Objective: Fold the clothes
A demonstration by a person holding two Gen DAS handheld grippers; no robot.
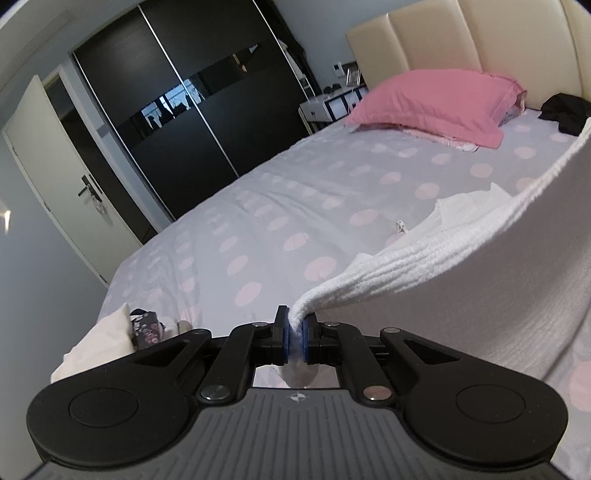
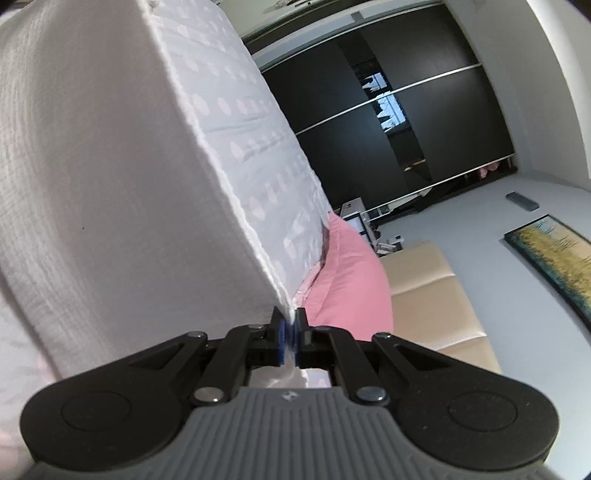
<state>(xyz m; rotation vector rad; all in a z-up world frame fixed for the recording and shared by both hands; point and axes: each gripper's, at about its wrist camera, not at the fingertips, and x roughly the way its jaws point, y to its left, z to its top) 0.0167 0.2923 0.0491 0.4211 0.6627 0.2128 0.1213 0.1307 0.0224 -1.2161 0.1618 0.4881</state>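
Observation:
A white textured garment (image 1: 461, 280) hangs stretched above the bed. My left gripper (image 1: 294, 332) is shut on one corner of it, the cloth bunched between the blue pads. From there its upper edge runs up to the right and off the frame. In the right wrist view the same white garment (image 2: 110, 166) fills the left half as a taut sheet. My right gripper (image 2: 291, 341) is shut on its other corner, with a thin fold of cloth between the pads. That view is rolled on its side.
The bed (image 1: 277, 206) has a grey cover with pink dots, a pink pillow (image 1: 436, 99) and a cream headboard (image 1: 443, 33). More white clothes (image 1: 465, 210) lie mid-bed, a dark garment (image 1: 565, 110) by the headboard, a small pile (image 1: 122, 332) at the near left corner. A black wardrobe (image 1: 184, 103) stands beyond.

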